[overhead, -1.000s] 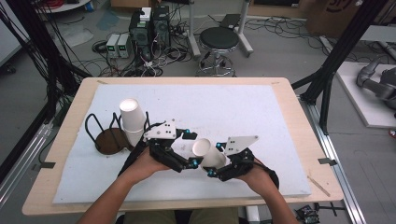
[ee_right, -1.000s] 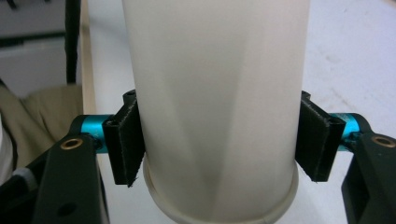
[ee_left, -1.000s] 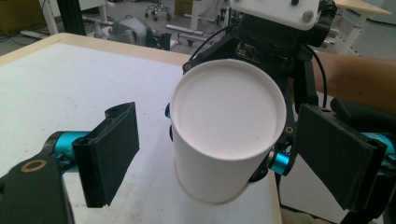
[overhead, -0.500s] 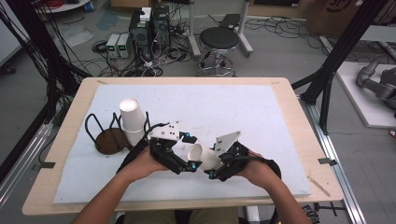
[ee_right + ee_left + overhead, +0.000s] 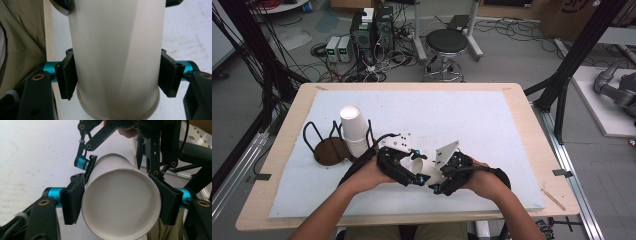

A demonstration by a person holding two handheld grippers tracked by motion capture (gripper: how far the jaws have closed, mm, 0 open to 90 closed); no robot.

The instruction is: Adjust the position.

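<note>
on the pale wooden table [image 5: 532,130], a white foam mat [image 5: 452,115] covers most of the top. at the mat's left, a black wire cup rack with a round brown base [image 5: 329,150]; just beside it, touching the wire loops, an upright stack of white paper cups [image 5: 353,131], bottoms up. near the front edge, between both hands, one white paper cup [image 5: 422,169] lies tilted off the mat, held from both ends. left gripper [image 5: 404,172]: its jaws have just been closing, black pads now pressed on the cup's bottom end, seen in the left gripper view [image 5: 120,207]. right gripper [image 5: 443,182]: pads clamped on the cup wall just above the rolled rim, seen in the right gripper view [image 5: 117,75].
</note>
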